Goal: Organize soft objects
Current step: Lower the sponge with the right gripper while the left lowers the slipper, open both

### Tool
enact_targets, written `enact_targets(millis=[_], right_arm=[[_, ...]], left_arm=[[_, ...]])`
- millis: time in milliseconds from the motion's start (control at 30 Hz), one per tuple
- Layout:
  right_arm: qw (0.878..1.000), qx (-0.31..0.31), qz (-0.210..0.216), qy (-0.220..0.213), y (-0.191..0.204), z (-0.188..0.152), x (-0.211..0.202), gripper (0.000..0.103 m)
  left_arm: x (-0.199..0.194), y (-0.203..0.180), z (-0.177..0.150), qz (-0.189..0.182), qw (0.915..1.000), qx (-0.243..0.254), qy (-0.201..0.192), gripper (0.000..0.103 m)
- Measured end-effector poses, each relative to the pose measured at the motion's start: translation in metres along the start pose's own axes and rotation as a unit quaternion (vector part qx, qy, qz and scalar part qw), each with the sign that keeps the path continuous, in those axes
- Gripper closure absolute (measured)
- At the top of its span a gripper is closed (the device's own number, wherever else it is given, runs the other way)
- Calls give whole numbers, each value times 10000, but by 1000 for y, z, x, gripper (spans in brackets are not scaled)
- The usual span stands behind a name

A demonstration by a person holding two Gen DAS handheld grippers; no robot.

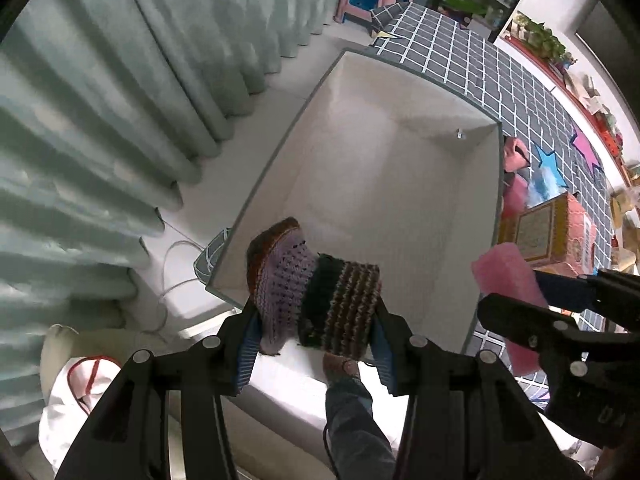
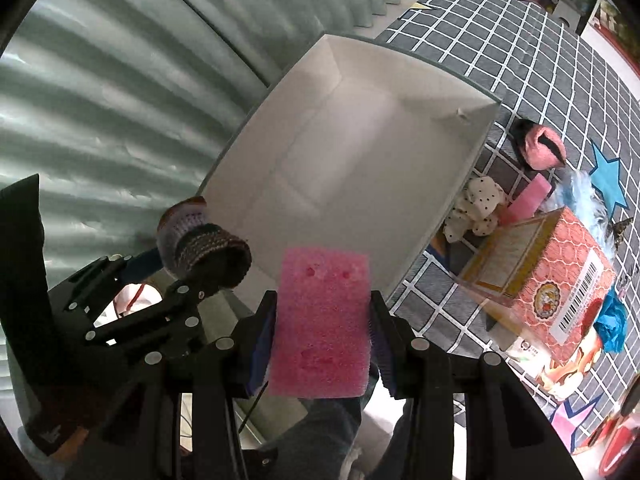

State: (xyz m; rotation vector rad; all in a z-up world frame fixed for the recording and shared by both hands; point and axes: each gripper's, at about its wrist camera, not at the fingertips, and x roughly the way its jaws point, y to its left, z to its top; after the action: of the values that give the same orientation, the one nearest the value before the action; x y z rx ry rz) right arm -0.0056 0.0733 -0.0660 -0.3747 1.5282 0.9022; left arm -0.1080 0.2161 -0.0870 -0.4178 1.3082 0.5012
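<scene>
Currently we list two soft items in hand, both carried above the open white cardboard box that stands at the curtain-side edge of the grid-patterned grey table.

Item one: a knitted sock-shaped slipper in lilac, dark green and brown stripes, clamped across its cuff by the left gripper; its toe end hangs over the near corner of the box, so we judge it is meant to drop inside.

Item two: a pink rectangular foam sponge, pinched flat between the pads of the right gripper at a narrow setting, hovering just outside the box's near rim.

Items still on the table, beside the box's far side: a pink and black fluffy piece, a white cloth with black dots, a second pink sponge and a pale blue fluffy item. An orange printed carton stands near them; we judge it rigid and outside this sorting.

The box looks empty, so the task seems barely begun.
</scene>
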Motion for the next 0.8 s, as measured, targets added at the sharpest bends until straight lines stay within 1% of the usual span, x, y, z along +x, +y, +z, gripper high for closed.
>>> enact_targets(millis=[633,800], right_arm=[[10000,-7,-35,80,2,7,5,57],[10000,49,19,76,0,7,8,57]], left_arm=[[11,1,2,13,10000,32,85,50],[12,0,1,37,9999,45,86,50]])
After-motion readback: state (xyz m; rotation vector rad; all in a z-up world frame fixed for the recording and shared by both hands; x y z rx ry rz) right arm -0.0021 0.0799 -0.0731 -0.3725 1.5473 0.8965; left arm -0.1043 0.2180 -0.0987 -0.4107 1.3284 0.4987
